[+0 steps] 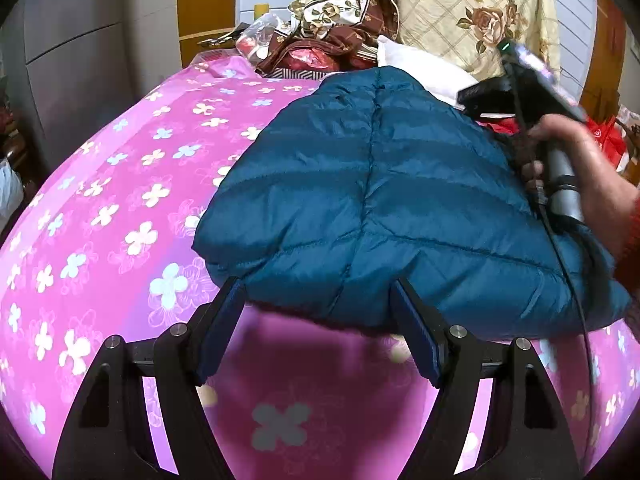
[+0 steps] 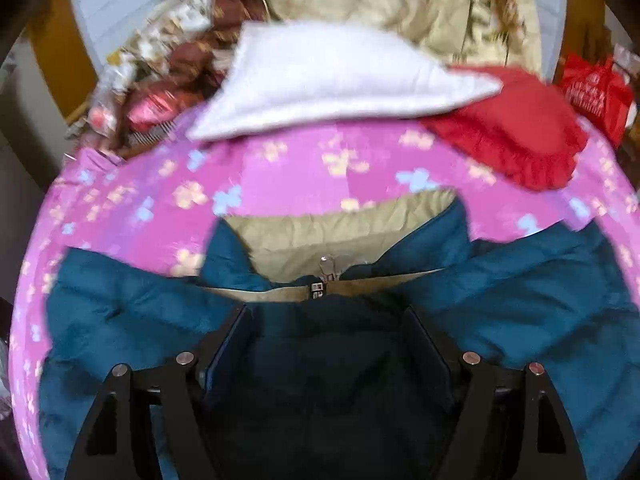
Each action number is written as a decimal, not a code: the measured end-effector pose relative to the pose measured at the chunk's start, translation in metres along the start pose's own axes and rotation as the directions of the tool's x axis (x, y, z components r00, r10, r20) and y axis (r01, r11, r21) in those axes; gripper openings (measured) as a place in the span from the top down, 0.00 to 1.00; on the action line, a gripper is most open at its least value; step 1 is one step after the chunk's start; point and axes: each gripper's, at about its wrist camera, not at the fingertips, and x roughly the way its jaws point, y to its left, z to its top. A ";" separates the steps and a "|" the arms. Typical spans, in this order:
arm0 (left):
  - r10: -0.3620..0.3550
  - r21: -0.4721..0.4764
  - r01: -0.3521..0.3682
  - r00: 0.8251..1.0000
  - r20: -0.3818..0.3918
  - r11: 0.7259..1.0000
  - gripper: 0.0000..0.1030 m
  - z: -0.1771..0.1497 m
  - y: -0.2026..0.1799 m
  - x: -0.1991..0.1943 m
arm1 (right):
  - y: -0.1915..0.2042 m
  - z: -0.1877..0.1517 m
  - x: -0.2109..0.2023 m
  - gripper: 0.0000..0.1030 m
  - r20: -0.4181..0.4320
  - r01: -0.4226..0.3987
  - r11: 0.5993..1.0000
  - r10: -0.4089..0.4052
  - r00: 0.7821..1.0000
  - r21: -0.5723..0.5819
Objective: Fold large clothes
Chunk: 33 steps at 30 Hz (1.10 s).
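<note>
A teal quilted down jacket (image 1: 380, 200) lies spread on a pink flowered bedsheet (image 1: 120, 200). My left gripper (image 1: 318, 294) stands open at the jacket's near edge, its blue-padded fingertips just overlapping that edge, with nothing pressed between them. In the right wrist view the jacket (image 2: 520, 300) shows its collar, tan lining (image 2: 340, 228) and zipper pull (image 2: 326, 268). My right gripper (image 2: 326, 320) is open and hovers over the dark fabric just below the collar. A person's hand (image 1: 576, 160) holds the right gripper's handle above the jacket's right side.
A white pillow (image 2: 340, 76) and a red frilled cushion (image 2: 520, 128) lie beyond the collar. A red bag (image 2: 592, 92) sits at the far right. Piled brown floral bedding (image 1: 332, 40) and a cream rose quilt (image 1: 472, 12) fill the head of the bed. A grey wardrobe (image 1: 80, 60) stands left.
</note>
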 end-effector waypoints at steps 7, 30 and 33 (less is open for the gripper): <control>0.002 -0.015 -0.002 1.000 0.017 1.000 0.26 0.001 0.002 -0.009 | -0.007 -0.059 -0.082 0.26 0.035 -0.070 0.986 0.076 0.997 -0.154; -0.035 -0.104 0.031 0.999 -0.032 0.994 0.26 0.000 0.029 -0.012 | 0.099 -0.042 0.001 0.25 -0.095 -0.034 0.982 0.017 0.995 -0.183; -0.042 -0.121 0.035 0.997 -0.057 0.992 0.26 0.001 0.032 -0.006 | 0.109 -0.046 0.011 0.23 -0.096 -0.003 0.973 -0.020 0.995 -0.231</control>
